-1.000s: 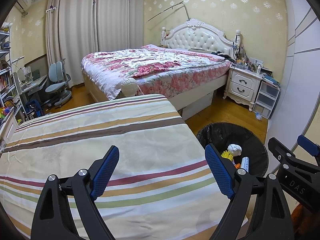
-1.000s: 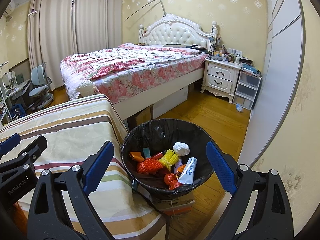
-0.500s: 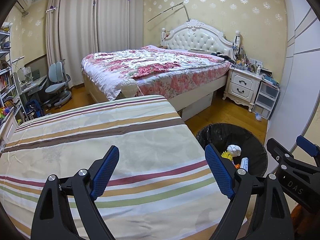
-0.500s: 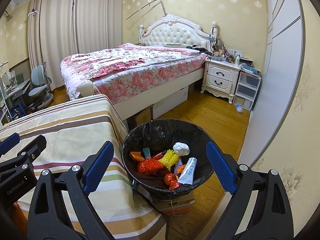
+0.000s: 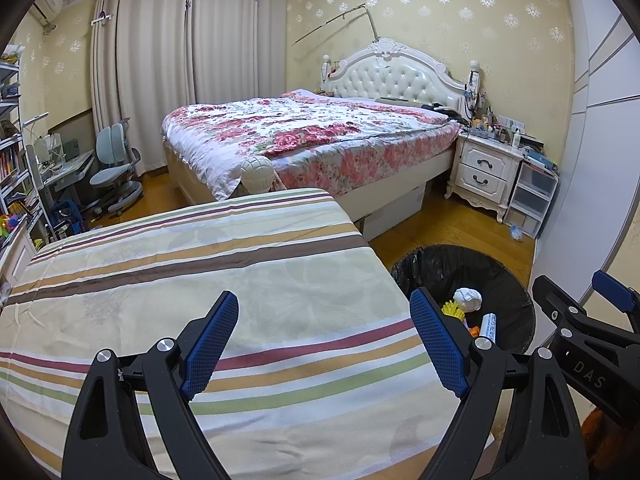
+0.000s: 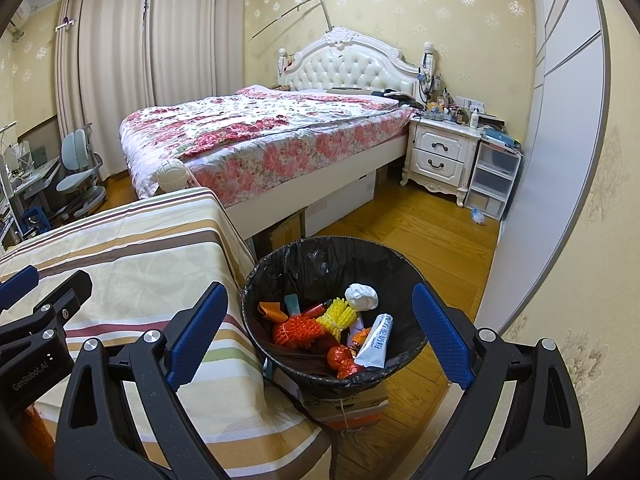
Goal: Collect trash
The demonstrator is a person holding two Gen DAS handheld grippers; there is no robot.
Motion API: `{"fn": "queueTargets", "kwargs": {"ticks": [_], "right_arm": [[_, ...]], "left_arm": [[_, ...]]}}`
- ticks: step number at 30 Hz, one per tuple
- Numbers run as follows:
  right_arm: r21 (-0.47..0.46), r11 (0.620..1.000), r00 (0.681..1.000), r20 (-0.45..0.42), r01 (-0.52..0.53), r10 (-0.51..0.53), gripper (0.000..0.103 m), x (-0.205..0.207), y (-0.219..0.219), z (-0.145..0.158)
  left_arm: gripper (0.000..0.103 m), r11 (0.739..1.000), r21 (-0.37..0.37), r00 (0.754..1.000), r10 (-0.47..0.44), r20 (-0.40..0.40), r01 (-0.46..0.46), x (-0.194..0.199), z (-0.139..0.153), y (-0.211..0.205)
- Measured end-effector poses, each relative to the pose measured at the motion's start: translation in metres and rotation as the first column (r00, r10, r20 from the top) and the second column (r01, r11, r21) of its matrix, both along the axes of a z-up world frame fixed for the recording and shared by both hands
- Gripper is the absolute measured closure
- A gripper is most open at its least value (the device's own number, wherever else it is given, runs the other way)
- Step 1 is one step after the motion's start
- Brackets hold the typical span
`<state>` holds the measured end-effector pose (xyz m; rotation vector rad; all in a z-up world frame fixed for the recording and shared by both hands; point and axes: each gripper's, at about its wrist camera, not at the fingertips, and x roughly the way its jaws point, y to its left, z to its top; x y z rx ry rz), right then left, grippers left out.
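Left gripper (image 5: 324, 344) wide open, nothing between its blue pads (image 5: 210, 344); held over the striped cloth (image 5: 192, 280), pads clear of the fabric; cloth bare of trash; bin (image 5: 516, 300) lined in black just beyond the cloth's right edge, on the wood floor (image 5: 440, 220); inside it a white wad (image 5: 469, 299), a yellow mesh sleeve (image 5: 452, 308) and a white tube (image 5: 489, 325), partly hidden by the right pad; right gripper's black frame at the right border; floral bed (image 5: 304, 136) and nightstand (image 5: 484, 168) farther back.

Right gripper (image 6: 320, 332) likewise spread wide and holding nothing; bin (image 6: 280, 276) framed between its pads (image 6: 440, 332), close beside the cloth's (image 6: 120, 248) corner, set on a box (image 6: 352, 408); trash in the bin: white wad (image 6: 361, 297) at the top, yellow sleeve (image 6: 337, 317) beside an orange mesh sleeve (image 6: 297, 330), white tube (image 6: 376, 340) leaning at the right, red crumpled bits (image 6: 340, 358) at the front, an orange scrap (image 6: 271, 309) and a teal piece (image 6: 292, 304) at the back; left gripper's frame at the left edge.
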<state>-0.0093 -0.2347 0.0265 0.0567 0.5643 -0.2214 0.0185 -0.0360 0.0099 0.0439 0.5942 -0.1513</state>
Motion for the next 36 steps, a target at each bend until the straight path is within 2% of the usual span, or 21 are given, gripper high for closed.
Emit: {"fn": "queueTargets", "kwargs": {"ticks": [36], "right_arm": [[-0.001,1.0,1.0,-0.001,0.0,0.0,0.012,0.0002,0.0003,0.0003]], "left_arm": [[0.018,1.0,0.003,1.0,-0.007,0.004,0.007,-0.0029,0.0011,-0.005]]}}
